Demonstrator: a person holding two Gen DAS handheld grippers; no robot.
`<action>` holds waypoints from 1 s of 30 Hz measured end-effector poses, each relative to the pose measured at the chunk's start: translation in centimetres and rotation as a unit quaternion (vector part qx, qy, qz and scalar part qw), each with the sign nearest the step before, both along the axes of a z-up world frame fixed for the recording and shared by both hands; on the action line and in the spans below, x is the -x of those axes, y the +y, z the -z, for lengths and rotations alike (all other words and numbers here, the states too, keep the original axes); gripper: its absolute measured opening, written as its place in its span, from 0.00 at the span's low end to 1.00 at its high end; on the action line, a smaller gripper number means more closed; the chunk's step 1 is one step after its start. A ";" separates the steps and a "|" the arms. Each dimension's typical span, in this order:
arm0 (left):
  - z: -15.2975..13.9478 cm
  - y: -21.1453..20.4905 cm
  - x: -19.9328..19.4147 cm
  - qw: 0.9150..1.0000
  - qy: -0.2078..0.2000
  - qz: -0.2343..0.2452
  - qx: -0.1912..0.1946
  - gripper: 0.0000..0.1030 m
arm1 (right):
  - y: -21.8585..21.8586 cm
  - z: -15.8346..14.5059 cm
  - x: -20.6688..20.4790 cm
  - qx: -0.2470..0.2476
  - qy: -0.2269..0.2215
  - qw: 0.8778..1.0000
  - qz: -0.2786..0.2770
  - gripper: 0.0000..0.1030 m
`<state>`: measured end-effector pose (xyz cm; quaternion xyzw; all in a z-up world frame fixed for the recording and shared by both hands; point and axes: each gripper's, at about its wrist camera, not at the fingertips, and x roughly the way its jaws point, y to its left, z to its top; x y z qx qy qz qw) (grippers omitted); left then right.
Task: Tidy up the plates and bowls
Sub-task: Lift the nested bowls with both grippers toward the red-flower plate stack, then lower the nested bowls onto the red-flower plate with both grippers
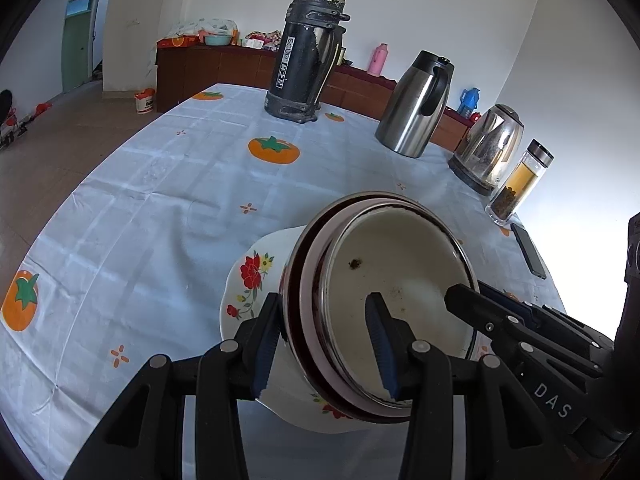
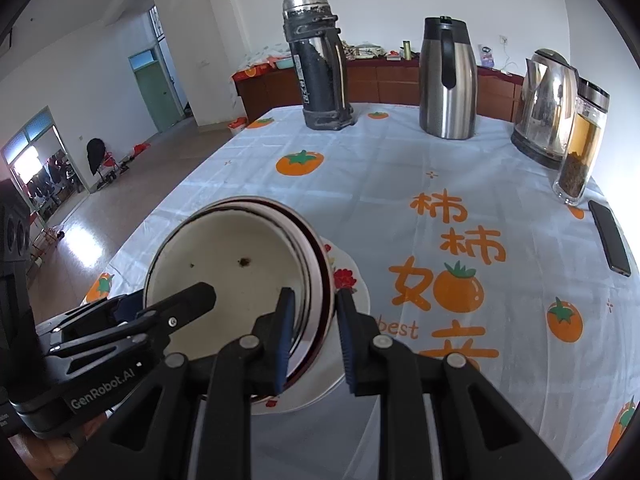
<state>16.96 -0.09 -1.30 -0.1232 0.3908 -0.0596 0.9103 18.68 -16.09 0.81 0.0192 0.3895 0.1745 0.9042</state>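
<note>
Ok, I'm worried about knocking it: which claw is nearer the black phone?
Right. The right claw straddles the rim of the bowl stack on the side facing the phone. The left claw straddles the opposite side, farther from it.
</note>
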 end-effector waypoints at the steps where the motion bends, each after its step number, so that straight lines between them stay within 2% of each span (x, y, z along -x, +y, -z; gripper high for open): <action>1: 0.0 0.0 0.0 1.000 0.001 0.000 0.000 0.44 | 0.1 0.0 0.0 0.001 0.001 1.000 0.000 0.21; 30: 1.1 0.9 -0.8 1.000 0.020 -0.004 0.000 0.44 | 1.3 1.0 -0.9 0.013 0.020 1.000 -0.008 0.21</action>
